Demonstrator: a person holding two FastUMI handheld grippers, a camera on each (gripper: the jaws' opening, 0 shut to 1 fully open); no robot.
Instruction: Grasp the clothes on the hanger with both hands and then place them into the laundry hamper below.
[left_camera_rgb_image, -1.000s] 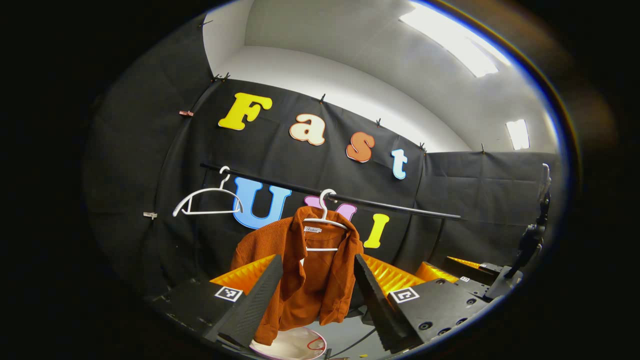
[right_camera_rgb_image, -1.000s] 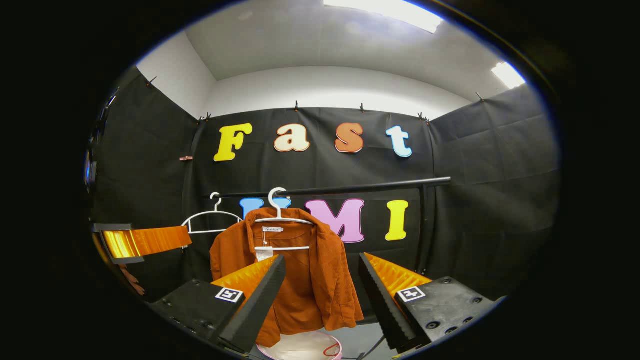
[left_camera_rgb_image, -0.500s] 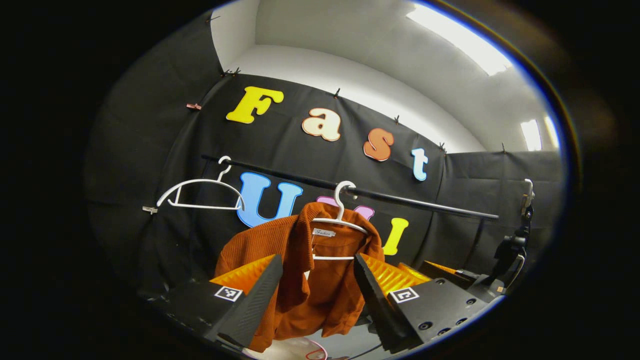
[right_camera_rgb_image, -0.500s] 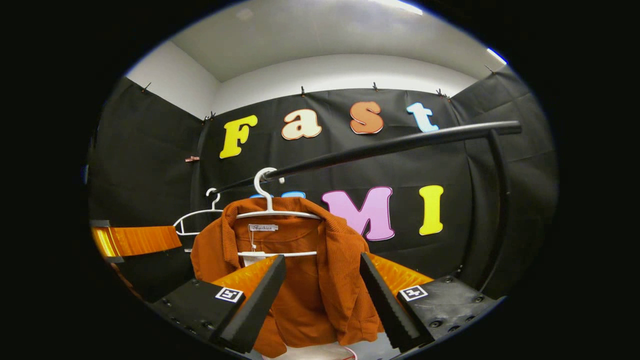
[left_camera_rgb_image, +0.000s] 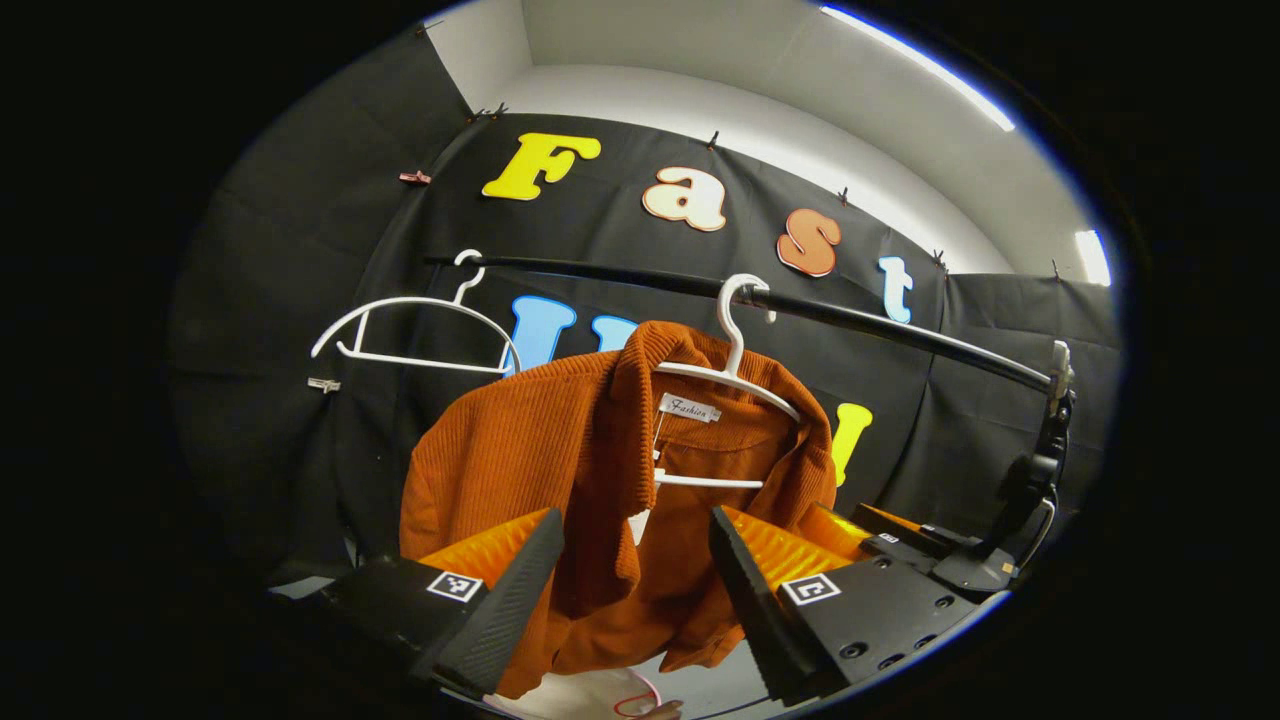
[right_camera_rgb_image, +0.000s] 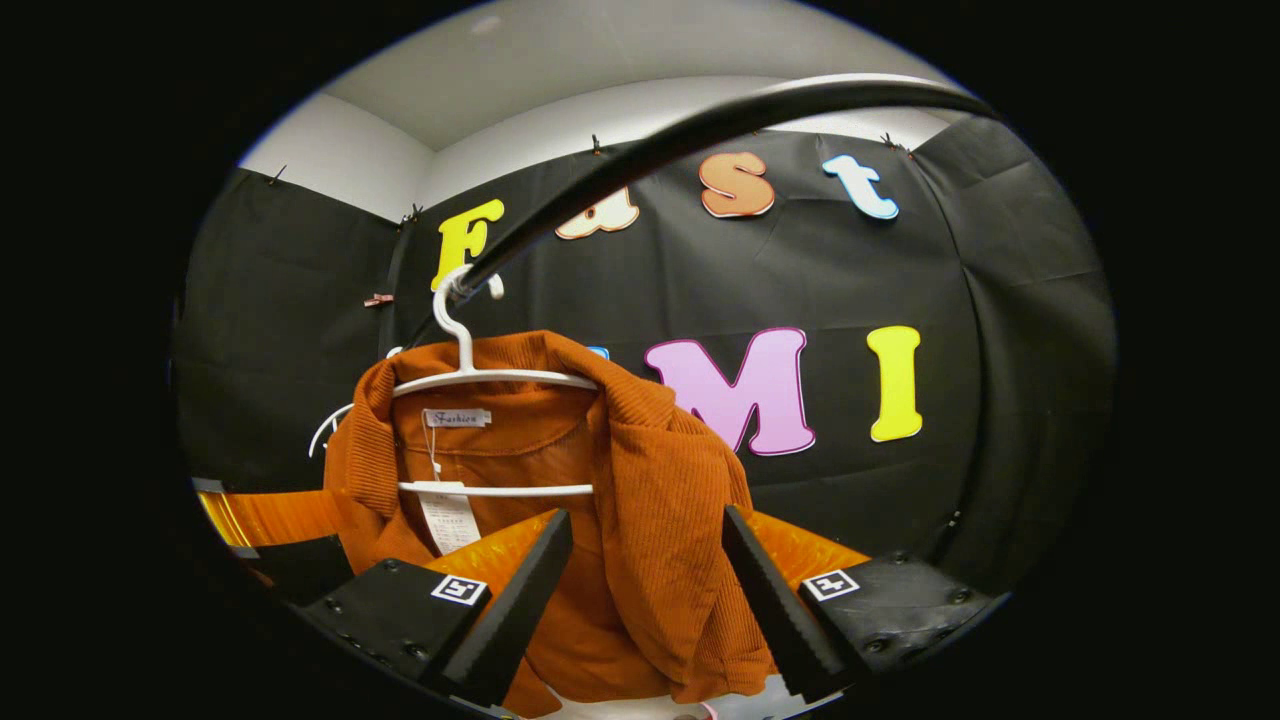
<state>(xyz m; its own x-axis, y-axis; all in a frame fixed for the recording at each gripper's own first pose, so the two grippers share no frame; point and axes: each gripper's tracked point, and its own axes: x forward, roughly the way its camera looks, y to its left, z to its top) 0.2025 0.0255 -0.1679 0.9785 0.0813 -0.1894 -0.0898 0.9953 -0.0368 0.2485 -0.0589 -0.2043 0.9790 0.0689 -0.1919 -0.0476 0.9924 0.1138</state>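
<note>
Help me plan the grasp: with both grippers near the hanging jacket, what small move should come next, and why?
Probably ease both grippers a little farther forward. The left gripper and the right gripper are open, with the orange jacket framed between their fingers but not yet pinched, and it hangs on the white hanger.

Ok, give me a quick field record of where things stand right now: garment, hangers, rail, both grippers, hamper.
garment: orange corduroy shirt, hanging open on its hanger
loaded hanger: white hanger, hooked on the rail
spare hanger: empty white hanger, same rail, beside the shirt
rail: black bar
left gripper: open, shirt front between its fingers, not gripped
right gripper: open, shirt front between its fingers, not gripped
hamper: pale rim below the shirt
</note>
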